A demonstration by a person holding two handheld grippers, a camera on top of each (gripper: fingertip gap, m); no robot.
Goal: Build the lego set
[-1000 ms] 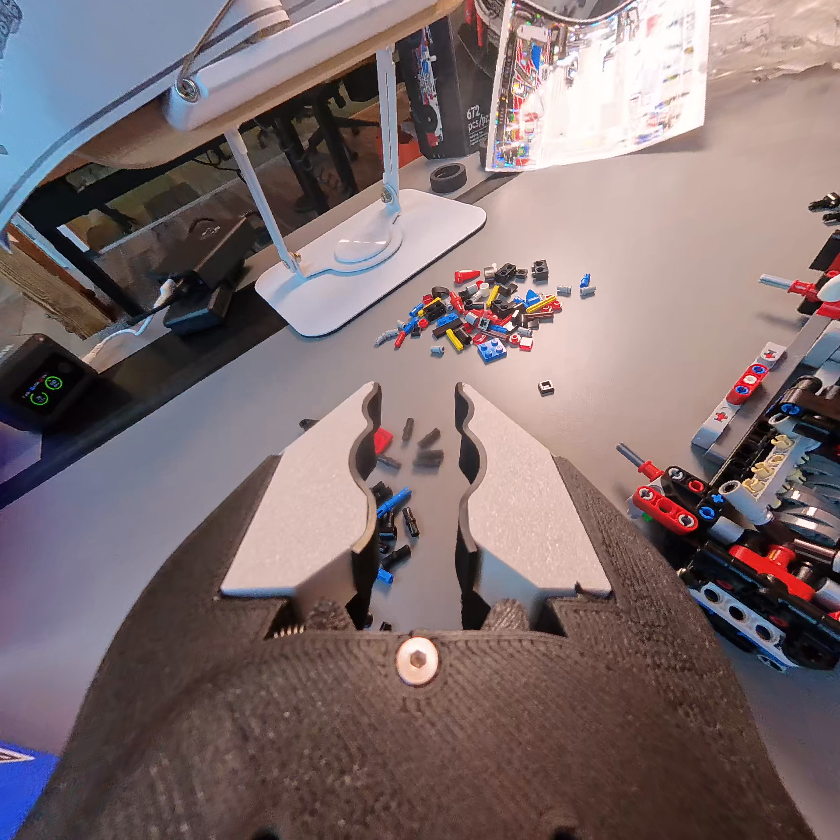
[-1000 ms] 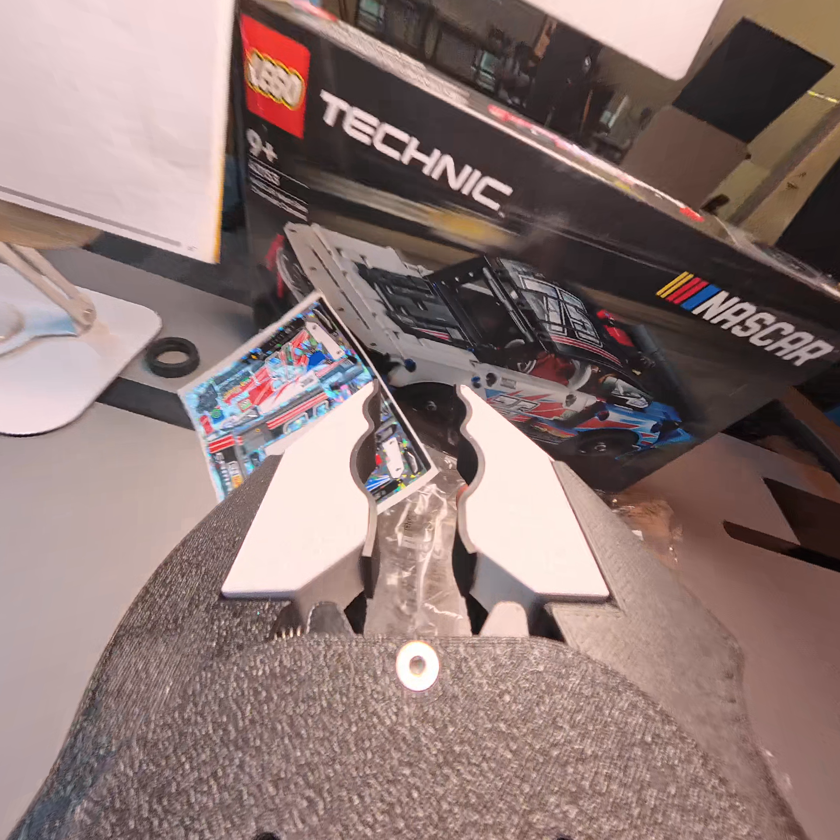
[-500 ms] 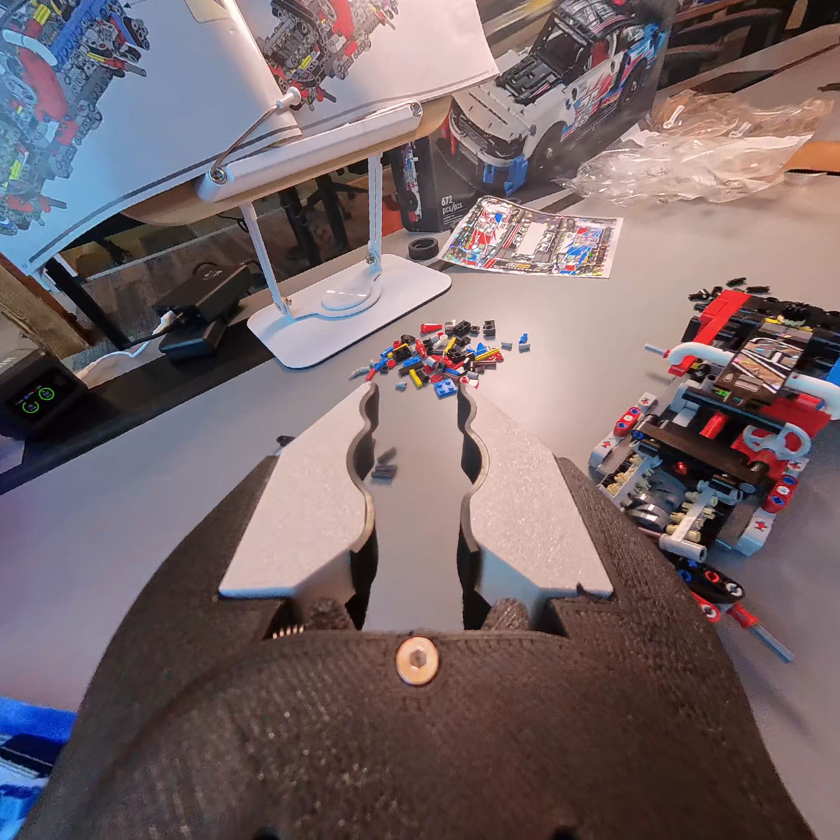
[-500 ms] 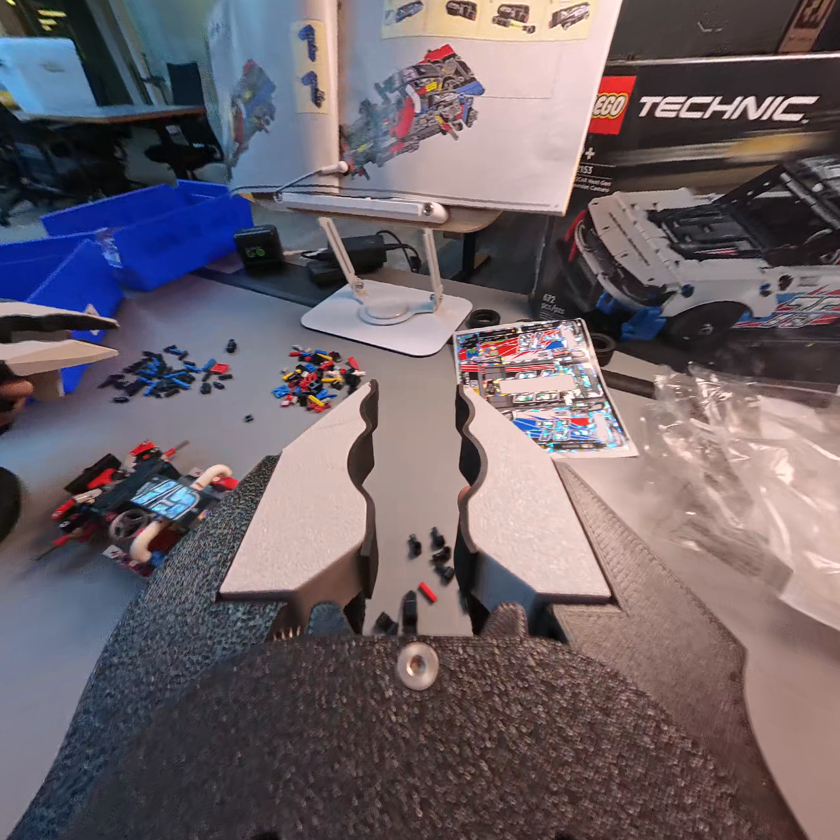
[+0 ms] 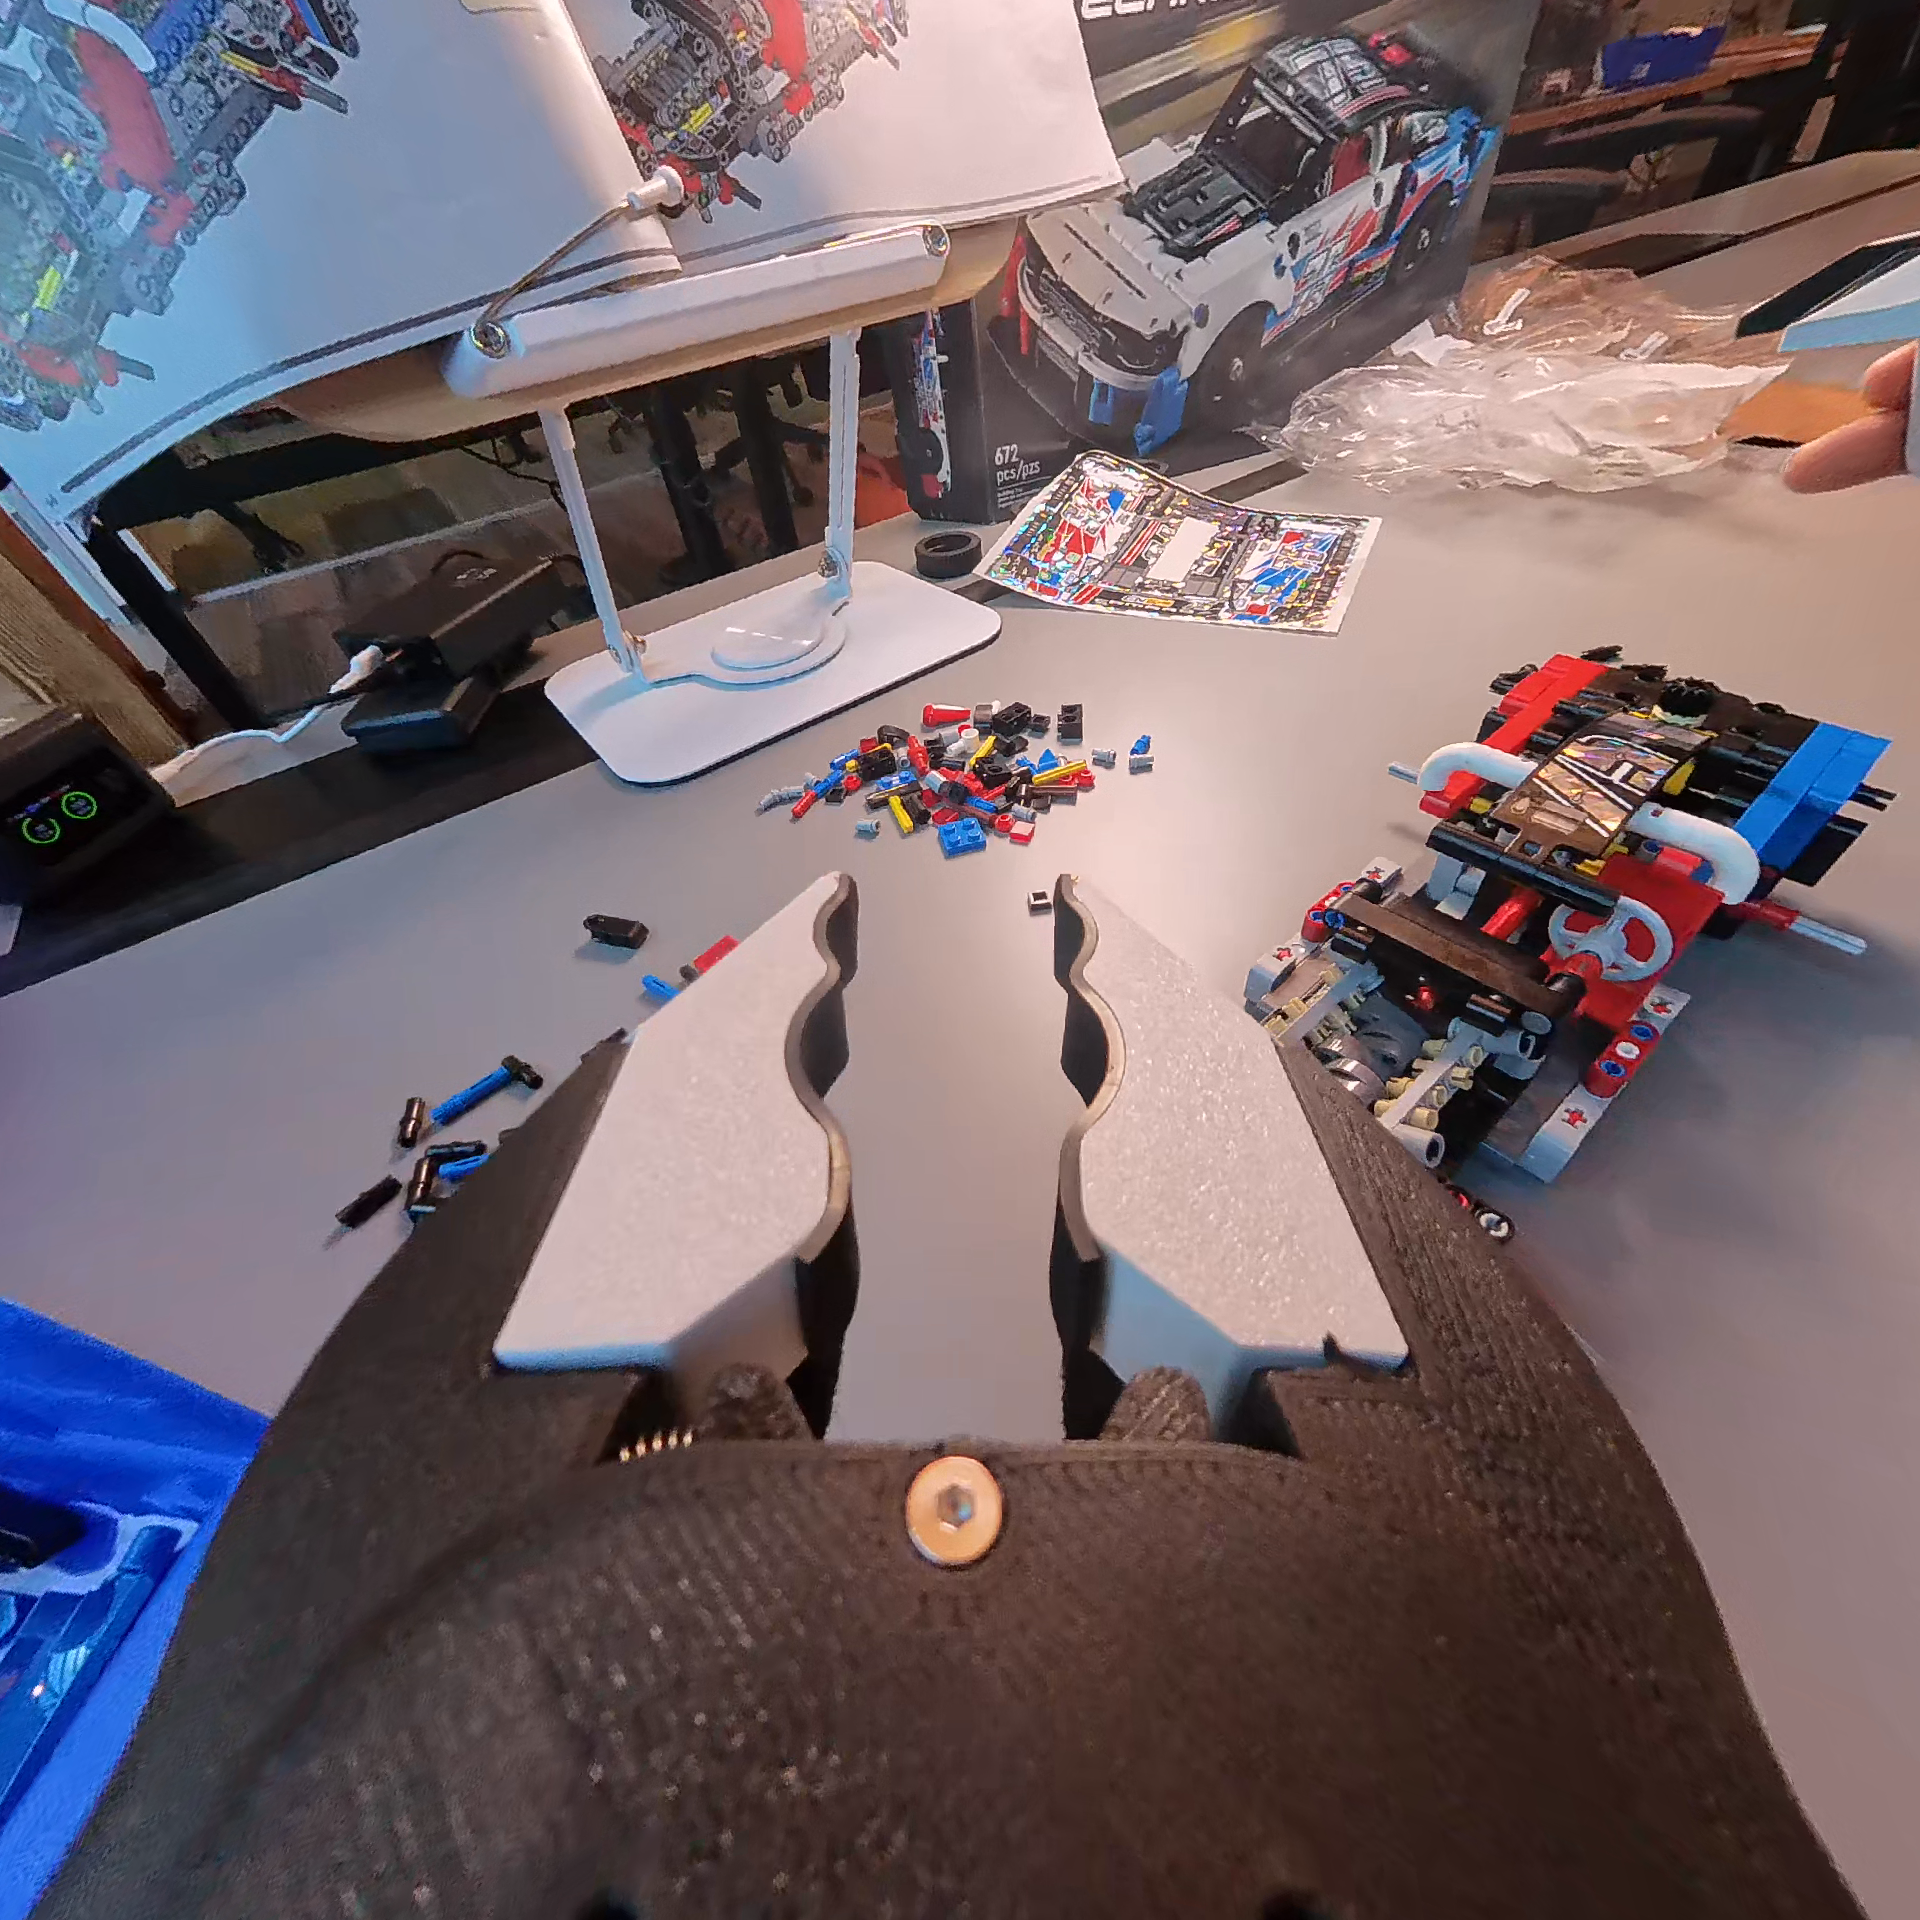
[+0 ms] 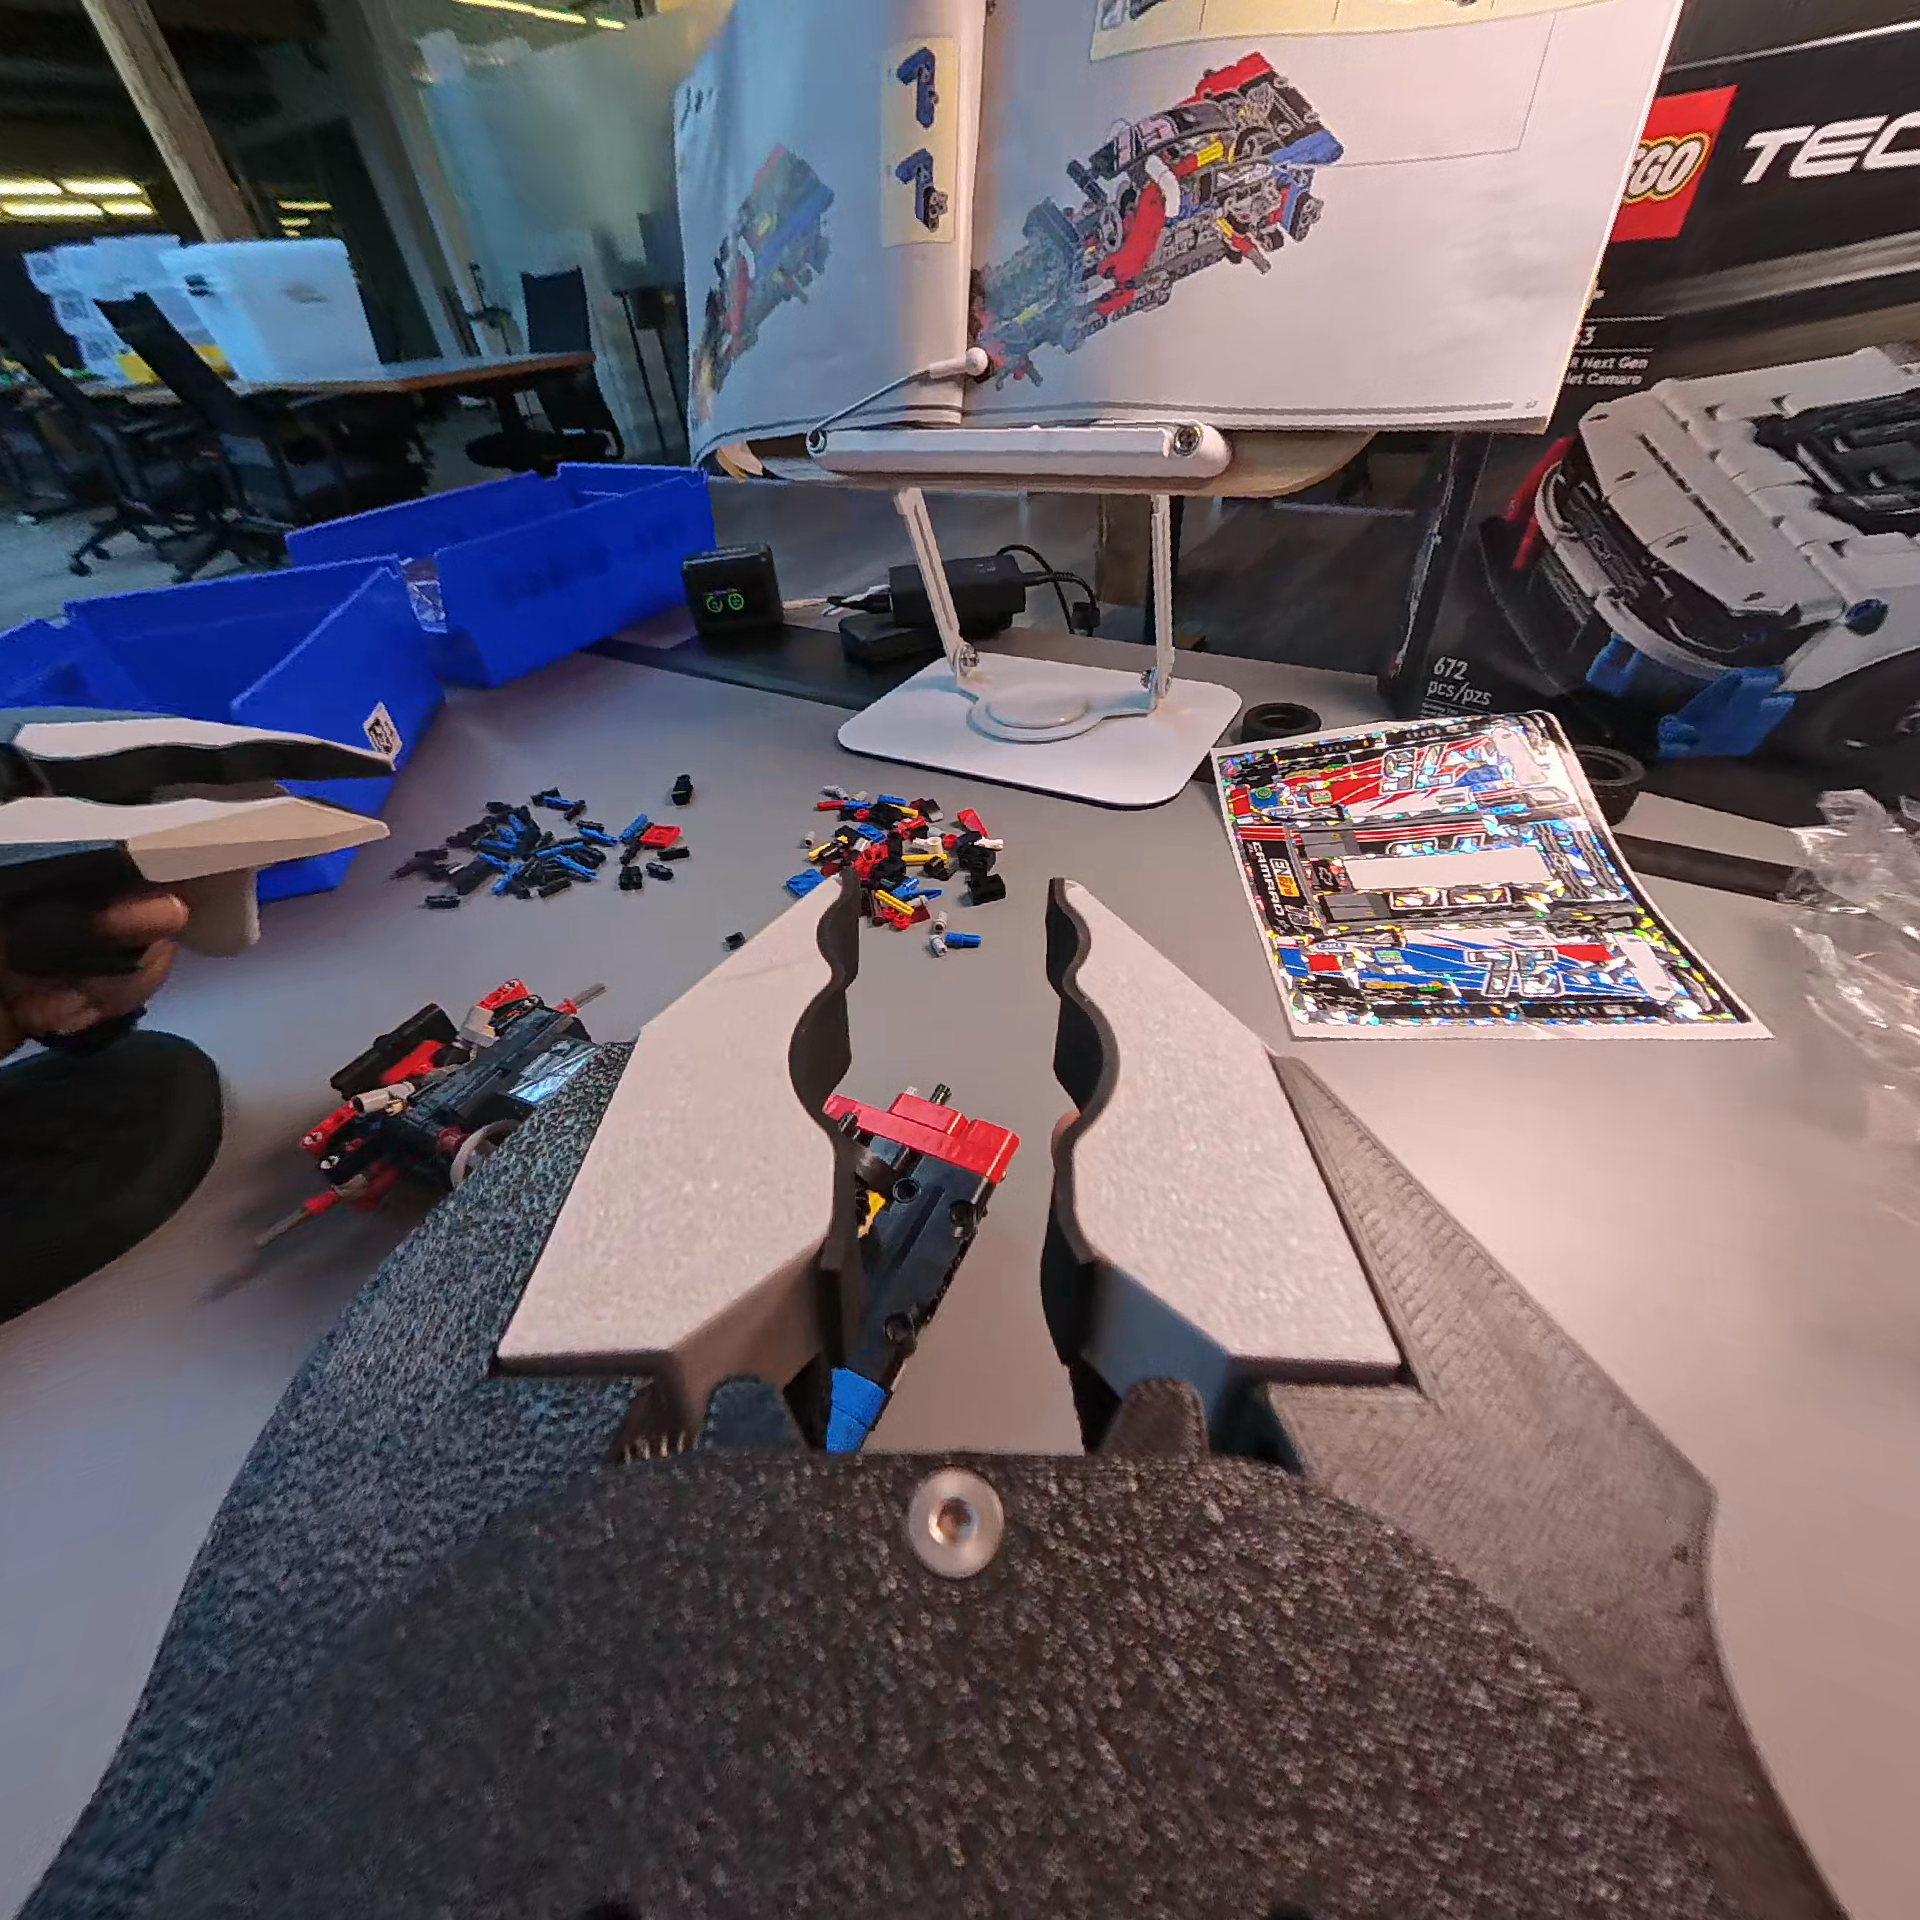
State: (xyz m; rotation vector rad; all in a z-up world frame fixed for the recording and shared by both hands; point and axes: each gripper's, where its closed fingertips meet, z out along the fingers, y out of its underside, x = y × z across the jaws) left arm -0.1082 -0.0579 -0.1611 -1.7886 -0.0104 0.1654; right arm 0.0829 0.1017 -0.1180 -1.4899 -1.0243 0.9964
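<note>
Hovering over the grey table (image 5: 935, 1195), the left gripper (image 5: 954, 902) is standing with its jaws apart and nothing between them. Lying to its right is the half-built car (image 5: 1590, 914), red, black and blue, with white curved pipes on top. Sitting ahead is a pile of mixed small pieces (image 5: 961, 774), and off to the left are scattered black and blue pins (image 5: 457, 1132). Standing beyond the pile is a white book stand (image 5: 748, 623) carrying the open manual (image 5: 312, 156); a sticker sheet (image 5: 1184, 545) is lying flat before the set's box (image 5: 1247, 260).

Hanging over the table as well, the right gripper (image 6: 951, 899) is also parted and gripping nothing. Showing between and below its fingers is a separate red, black and blue subassembly (image 6: 914, 1195); whether it is touching them I cannot tell. The car (image 6: 436, 1101) is lying to the left here, near the left gripper (image 6: 364, 795) held in a hand (image 6: 83, 966). Blue bins (image 6: 312, 644) are sitting behind the pins (image 6: 540, 842).
</note>
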